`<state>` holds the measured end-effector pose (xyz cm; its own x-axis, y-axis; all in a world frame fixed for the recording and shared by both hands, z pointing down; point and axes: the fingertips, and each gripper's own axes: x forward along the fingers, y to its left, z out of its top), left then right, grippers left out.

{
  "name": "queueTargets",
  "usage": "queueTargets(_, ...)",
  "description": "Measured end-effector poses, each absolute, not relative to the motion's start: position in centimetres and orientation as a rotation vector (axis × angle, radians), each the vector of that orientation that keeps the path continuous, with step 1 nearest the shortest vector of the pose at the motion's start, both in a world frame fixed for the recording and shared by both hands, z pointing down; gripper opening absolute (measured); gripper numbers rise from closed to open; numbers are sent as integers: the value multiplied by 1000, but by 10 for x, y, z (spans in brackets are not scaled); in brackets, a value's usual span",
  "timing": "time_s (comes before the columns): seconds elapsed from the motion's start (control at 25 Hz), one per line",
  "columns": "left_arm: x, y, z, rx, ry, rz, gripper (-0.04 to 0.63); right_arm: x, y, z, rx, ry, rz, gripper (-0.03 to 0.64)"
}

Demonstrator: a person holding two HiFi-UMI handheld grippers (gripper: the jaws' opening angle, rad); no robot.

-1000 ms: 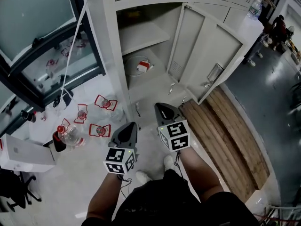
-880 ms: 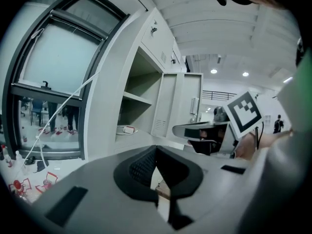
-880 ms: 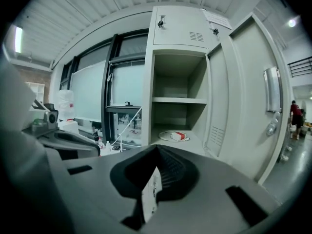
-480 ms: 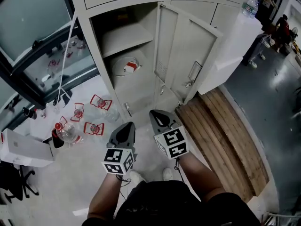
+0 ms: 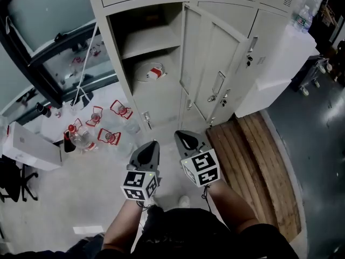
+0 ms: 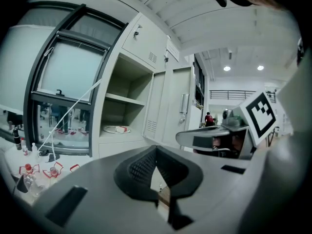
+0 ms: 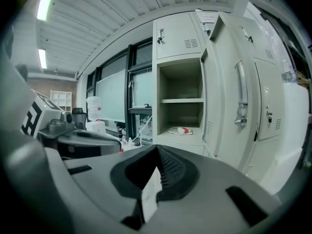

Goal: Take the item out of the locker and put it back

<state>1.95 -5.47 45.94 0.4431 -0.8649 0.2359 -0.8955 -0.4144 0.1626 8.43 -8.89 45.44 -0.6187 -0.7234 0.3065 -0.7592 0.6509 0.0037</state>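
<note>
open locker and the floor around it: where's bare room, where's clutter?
Free: upper shelf looks bare; floor between locker and wooden pallet. Lower compartment is partly taken by the white coil. Crowded: bottles and red frames at left, under the window.

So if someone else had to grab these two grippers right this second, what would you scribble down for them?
Left gripper: shut, empty, held in front of the body, short of the locker.
Right gripper: shut, empty, beside the left one.
Item: a white ring-shaped thing with a red and white part, lying on the lower shelf of the open compartment. The door is swung open.
Done: the door is open, nothing more.
Left: reach in, take the item out, then put it back.
</note>
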Motion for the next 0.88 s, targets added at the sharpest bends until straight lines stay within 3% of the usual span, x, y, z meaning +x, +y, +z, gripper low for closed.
queueTargets(0.88, 48, -21, 457, 2394, -1629, 166, 5, 106, -56, 452, 1091, -2663, 146, 0)
